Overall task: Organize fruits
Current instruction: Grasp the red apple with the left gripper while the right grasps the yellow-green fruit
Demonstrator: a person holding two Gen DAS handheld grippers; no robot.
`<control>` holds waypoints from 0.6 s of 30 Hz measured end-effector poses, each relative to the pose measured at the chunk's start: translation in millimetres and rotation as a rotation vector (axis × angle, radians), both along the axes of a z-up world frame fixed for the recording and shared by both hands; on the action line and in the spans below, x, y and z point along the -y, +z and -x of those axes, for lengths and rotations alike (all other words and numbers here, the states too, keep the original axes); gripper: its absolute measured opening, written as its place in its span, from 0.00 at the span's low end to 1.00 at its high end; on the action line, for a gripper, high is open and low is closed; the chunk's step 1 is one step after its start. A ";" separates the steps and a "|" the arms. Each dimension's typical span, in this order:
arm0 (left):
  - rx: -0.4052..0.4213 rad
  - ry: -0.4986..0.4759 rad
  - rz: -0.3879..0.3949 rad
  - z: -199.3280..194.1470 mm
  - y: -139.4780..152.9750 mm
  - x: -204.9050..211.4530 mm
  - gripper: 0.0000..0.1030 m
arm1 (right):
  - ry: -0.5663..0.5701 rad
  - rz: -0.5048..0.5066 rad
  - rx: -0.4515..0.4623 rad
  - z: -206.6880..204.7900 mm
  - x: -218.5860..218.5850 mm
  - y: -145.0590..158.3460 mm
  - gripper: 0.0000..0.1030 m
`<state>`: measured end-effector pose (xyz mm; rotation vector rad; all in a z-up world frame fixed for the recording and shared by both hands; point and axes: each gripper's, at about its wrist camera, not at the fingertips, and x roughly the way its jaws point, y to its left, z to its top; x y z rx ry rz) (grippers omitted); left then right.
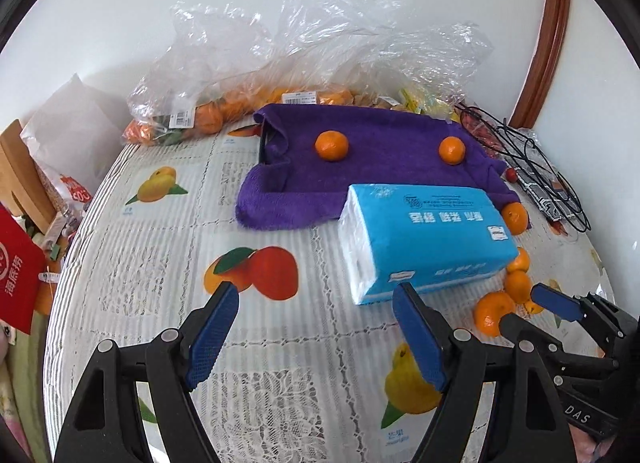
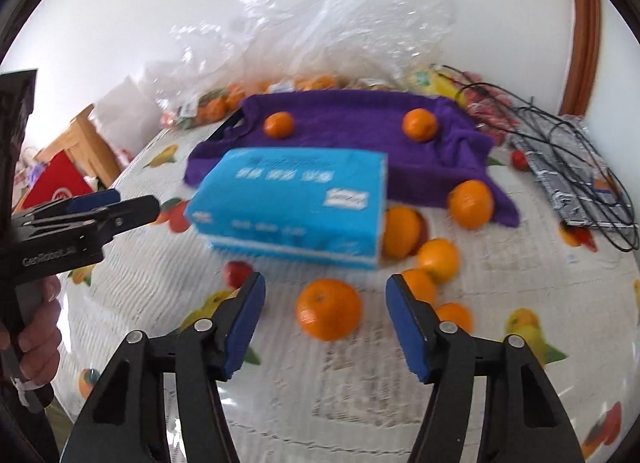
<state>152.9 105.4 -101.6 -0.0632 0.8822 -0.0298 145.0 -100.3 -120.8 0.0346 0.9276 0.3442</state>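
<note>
Loose tangerines lie on a table with a fruit-print cloth. In the right wrist view one tangerine (image 2: 329, 309) sits on the cloth between the fingers of my right gripper (image 2: 325, 279), which is open, its pads clear of the fruit on both sides. Several more tangerines (image 2: 437, 259) cluster just right of it. Two tangerines (image 1: 331, 146) (image 1: 452, 150) rest on a purple towel (image 1: 372, 179). My left gripper (image 1: 316, 291) is open over bare cloth, with nothing between its fingers. The right gripper (image 1: 556, 303) shows at the left wrist view's right edge.
A blue tissue pack (image 1: 424, 239) lies in front of the towel. Clear plastic bags (image 1: 280, 75) of tangerines stand at the back by the wall. A black wire basket (image 2: 576, 171) lies at the right. A hand holds the left gripper (image 2: 96, 203).
</note>
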 end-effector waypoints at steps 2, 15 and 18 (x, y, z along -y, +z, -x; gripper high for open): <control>-0.003 0.020 0.017 3.3 -3.0 -9.6 0.76 | 0.041 -0.011 -0.015 3.7 -13.8 -3.6 0.51; -0.027 0.049 0.038 10.4 -17.8 -40.8 0.76 | 0.110 0.033 -0.066 -3.3 -57.3 -32.2 0.30; -0.034 0.045 0.053 9.6 -20.4 -43.6 0.76 | 0.112 0.053 -0.067 -4.6 -59.3 -37.4 0.26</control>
